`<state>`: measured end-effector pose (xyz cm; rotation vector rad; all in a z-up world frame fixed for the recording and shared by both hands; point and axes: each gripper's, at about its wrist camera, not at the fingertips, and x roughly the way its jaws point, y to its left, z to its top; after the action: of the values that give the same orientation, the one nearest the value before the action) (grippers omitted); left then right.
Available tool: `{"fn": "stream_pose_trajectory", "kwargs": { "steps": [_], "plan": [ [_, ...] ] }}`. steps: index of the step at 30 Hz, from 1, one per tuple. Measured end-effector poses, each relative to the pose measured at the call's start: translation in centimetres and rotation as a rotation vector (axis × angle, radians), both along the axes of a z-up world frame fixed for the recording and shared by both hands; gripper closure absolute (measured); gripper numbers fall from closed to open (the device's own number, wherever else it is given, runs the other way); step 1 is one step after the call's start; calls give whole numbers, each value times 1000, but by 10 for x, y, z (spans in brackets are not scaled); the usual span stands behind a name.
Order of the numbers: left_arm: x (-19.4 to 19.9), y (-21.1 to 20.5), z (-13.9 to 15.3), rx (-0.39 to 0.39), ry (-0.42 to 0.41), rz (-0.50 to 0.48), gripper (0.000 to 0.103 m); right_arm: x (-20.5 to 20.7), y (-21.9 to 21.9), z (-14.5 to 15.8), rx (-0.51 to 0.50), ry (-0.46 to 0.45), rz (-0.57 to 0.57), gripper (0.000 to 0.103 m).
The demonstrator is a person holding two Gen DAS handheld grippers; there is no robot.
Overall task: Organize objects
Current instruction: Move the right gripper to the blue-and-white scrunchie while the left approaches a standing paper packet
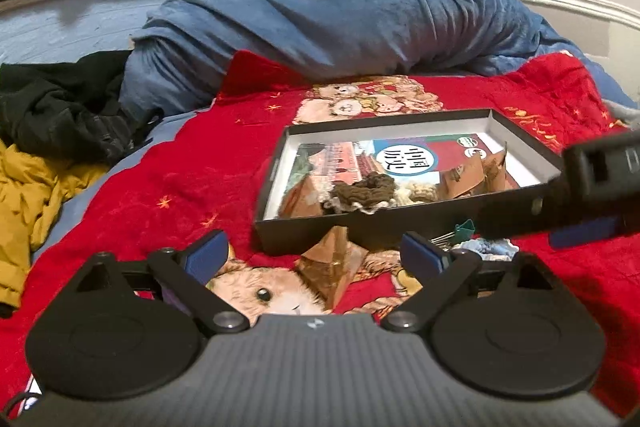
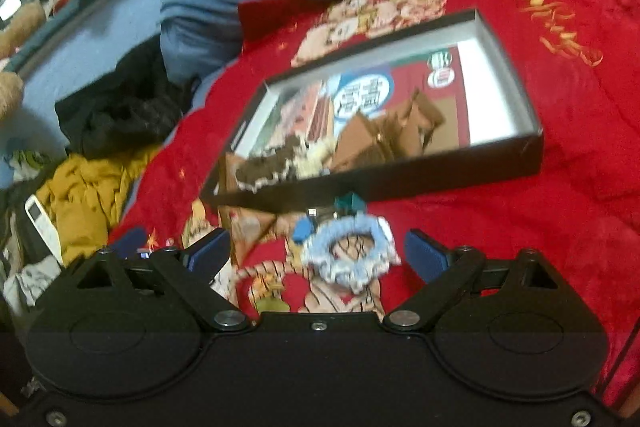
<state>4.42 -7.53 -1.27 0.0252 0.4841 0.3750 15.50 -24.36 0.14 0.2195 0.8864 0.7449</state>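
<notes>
Hovering over a red blanket (image 1: 160,187) printed with cartoon animals, two handheld grippers point down toward a shallow black box (image 1: 360,227) lying on a bed. Both sets of fingers are spread wide and released, with nothing clasped.

Between and just beyond the fingers of the left gripper (image 1: 320,253), a folded brown paper piece (image 1: 332,263) lies on the blanket, touching the near wall of the box. Past the fingertips, inside the box, sit a picture book (image 1: 400,159), a brown crocheted scrunchie (image 1: 364,197) and more brown paper shapes (image 1: 476,175). The right gripper's dark finger crosses the far right of this view.

Between the fingers of the right gripper (image 2: 318,253), a light blue crocheted scrunchie (image 2: 348,255) rests on the blanket, not touched by either finger. Just beyond it, against the box wall (image 2: 440,183), is a small green binder clip (image 2: 348,203). Left of the left-hand finger lie a mustard yellow garment (image 2: 92,195), black clothing (image 2: 120,115) and a white remote (image 2: 40,223). A rumpled blue duvet (image 1: 340,23) is heaped behind the box.
</notes>
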Motion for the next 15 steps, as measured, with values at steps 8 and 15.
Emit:
{"fn": "stream_pose_trajectory", "kwargs": {
  "steps": [8,15],
  "plan": [
    [23,-8,-28,92,67,13,15,-2,12,-15,-60,-5,40,12],
    [33,3,-34,47,119,26,40,3,19,-20,-59,3,35,15]
  ]
}}
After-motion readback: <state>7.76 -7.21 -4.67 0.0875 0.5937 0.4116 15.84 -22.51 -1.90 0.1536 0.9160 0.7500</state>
